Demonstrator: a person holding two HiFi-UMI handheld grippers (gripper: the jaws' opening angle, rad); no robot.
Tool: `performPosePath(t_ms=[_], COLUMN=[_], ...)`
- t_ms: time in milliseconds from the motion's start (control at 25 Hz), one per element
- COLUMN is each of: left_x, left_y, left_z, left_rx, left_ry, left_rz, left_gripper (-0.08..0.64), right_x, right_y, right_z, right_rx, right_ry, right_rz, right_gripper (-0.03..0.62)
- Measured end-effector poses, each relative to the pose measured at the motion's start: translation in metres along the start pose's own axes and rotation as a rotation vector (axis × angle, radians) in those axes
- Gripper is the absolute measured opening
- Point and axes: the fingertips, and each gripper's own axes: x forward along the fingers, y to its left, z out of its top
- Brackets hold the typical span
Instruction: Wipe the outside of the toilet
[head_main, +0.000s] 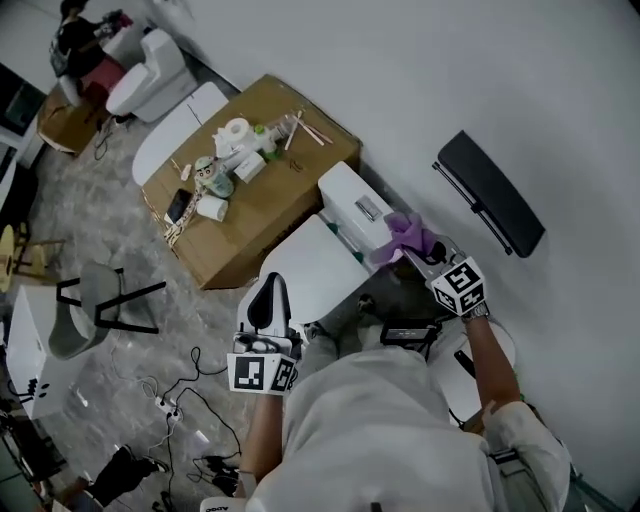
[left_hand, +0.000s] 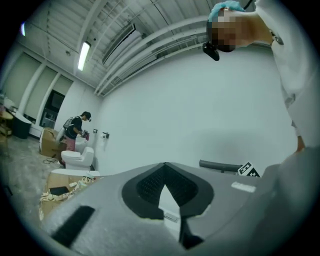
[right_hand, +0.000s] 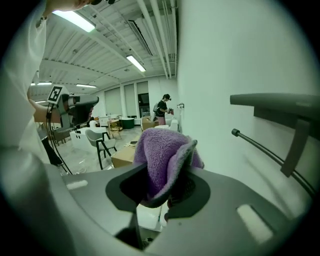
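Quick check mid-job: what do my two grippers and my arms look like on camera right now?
The left gripper and the right gripper match: each has a grey body, black textured jaw pads, and a white cube printed with black square markers. The person wears a pale top. Its right sleeve is bunched near the elbow, leaving the forearm uncovered.

The person's torso (head_main: 390, 430) hides the near end of the toilet (head_main: 315, 265). The purple cloth (head_main: 404, 236) covers one corner of the tank (head_main: 345, 198). The items (head_main: 235, 150) on the cardboard box (head_main: 280, 210) are too small to name.
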Motion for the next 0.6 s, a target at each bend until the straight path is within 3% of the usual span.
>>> performPosePath(t_ms=[280,600], left_x=[0.029,0.080], left_y=[-0.023,-0.015], left_z=[-0.040,-0.136], left_rx=[-0.014,-0.039], left_ry=[0.030,0.164], left_rz=[0.094,0.022], left_gripper=[0.006,0.006], right_x=[0.038,0.071], right_y=[-0.035,-0.077], right_z=[-0.030,-0.094], right_rx=[0.027,0.120], right_ry=[0.057,0.111], right_rz=[0.080,0.014], right_gripper=[0.098,0.098])
